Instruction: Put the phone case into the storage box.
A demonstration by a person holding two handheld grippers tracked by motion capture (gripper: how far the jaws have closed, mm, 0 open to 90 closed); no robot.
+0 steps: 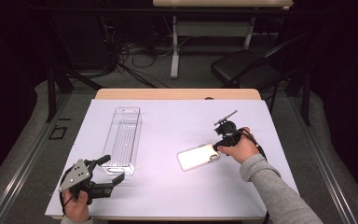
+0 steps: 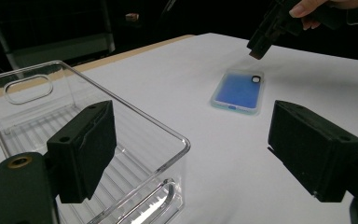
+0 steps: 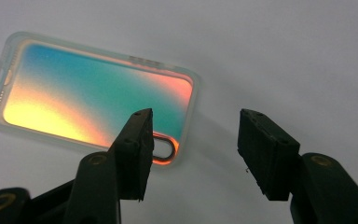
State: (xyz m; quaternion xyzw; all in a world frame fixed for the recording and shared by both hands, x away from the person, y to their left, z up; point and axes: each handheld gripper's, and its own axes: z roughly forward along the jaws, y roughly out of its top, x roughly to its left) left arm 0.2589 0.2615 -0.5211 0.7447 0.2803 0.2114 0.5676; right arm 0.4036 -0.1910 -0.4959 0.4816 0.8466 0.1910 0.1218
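A phone case (image 1: 198,156) lies flat on the white table cover (image 1: 168,196), its iridescent back shifting from blue to orange and yellow, as the right gripper (image 1: 216,148) hangs over the end that carries the camera cutout. The case sits just below and ahead of this gripper's fingertips; one jaw stands above the cutout corner, the other above bare cover just beside the case. The jaws are parted, with nothing pressed between them. Well apart, near the table's front edge, the left gripper (image 1: 113,169) stands released, jaws wide, at the near end of a clear plastic bin (image 1: 123,140). One jaw sits over the bin's end, the other beside it above the cover, the case lying farther ahead.
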